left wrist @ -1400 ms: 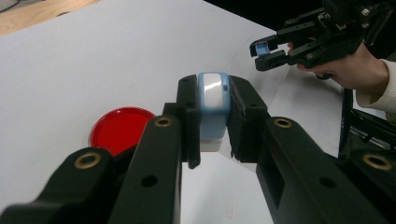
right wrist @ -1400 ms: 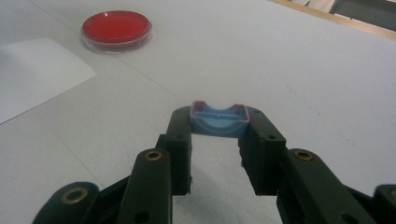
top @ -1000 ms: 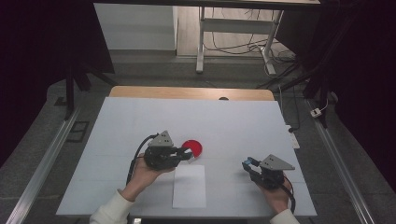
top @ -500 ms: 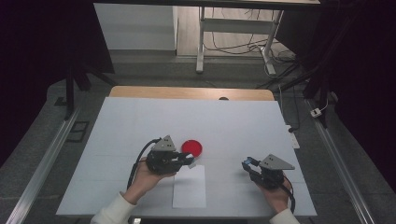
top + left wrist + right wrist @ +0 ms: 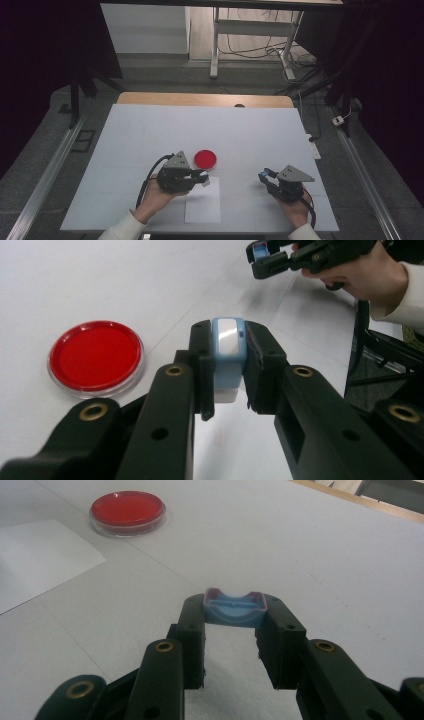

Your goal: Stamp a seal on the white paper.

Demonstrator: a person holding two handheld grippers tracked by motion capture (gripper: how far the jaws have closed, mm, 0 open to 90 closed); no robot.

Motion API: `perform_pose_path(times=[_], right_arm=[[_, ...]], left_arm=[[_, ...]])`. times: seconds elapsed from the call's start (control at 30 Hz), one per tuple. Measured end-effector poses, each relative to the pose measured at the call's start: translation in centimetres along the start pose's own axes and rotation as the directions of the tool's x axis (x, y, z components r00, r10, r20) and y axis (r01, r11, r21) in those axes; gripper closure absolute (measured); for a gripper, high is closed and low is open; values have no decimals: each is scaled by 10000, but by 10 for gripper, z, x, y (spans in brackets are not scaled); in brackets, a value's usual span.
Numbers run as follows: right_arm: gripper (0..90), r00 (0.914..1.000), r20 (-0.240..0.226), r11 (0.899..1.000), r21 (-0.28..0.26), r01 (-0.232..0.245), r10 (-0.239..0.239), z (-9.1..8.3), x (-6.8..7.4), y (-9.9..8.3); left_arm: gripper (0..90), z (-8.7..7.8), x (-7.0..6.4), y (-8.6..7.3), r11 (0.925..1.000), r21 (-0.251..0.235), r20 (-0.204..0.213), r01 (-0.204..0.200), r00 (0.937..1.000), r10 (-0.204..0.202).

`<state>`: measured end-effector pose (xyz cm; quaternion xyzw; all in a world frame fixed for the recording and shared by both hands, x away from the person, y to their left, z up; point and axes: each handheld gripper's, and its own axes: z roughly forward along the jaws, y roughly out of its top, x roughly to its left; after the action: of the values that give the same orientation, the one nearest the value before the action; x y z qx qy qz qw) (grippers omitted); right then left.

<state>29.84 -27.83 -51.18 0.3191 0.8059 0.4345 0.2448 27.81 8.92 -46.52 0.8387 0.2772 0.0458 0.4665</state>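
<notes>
White covering spans the table [image 5: 150, 135], with dark floor and cables beyond its far edge. Near the middle sits a red dish [image 5: 205, 159], and a sheet of paper [image 5: 202, 205] lies at the near edge, just in front of it. The left gripper [image 5: 199, 176] hovers at the paper's far left corner, close beside the dish; from the high view its load is only a pale speck. The left gripper view makes it plain: the jaws are clamped on a small blue-and-white stamp [image 5: 228, 357], held upright, its lower end hidden behind the jaw tips. That view also catches the right gripper [image 5: 261, 256] farther off, cut by the top edge. The right gripper sits well apart on the paper's other side, a hand wrapped around its rear. Its own view shows the jaws pinching a shallow blue cap [image 5: 234, 607], hollow side up; its rim looks reddish, perhaps ink, though the picture is too soft to be sure.
</notes>
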Motion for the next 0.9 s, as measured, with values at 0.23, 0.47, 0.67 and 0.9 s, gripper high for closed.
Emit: perform_pose_path(times=[0.23, 0.47, 0.67, 0.9], right_arm=[[649, 10000, -12, 10000, 18, 2, -2, 0, 0, 0], [649, 10000, -22, 10000, 47, -21, 21, 1, 0, 0], [649, 10000, 33, 10000, 52, 11, -11, 1, 1, 0], [649, 10000, -35, 10000, 40, -4, 4, 1, 0, 0]], left_arm=[[751, 4, -4, -6, 9998, 198, 39, -32, 10000, 31], [751, 9, -5, -13, 9990, 445, 4, -65, 10000, 65], [751, 13, -4, -18, 9983, 582, -77, -66, 9999, 71], [751, 18, -3, -23, 9973, 733, -166, -66, 9998, 78]])
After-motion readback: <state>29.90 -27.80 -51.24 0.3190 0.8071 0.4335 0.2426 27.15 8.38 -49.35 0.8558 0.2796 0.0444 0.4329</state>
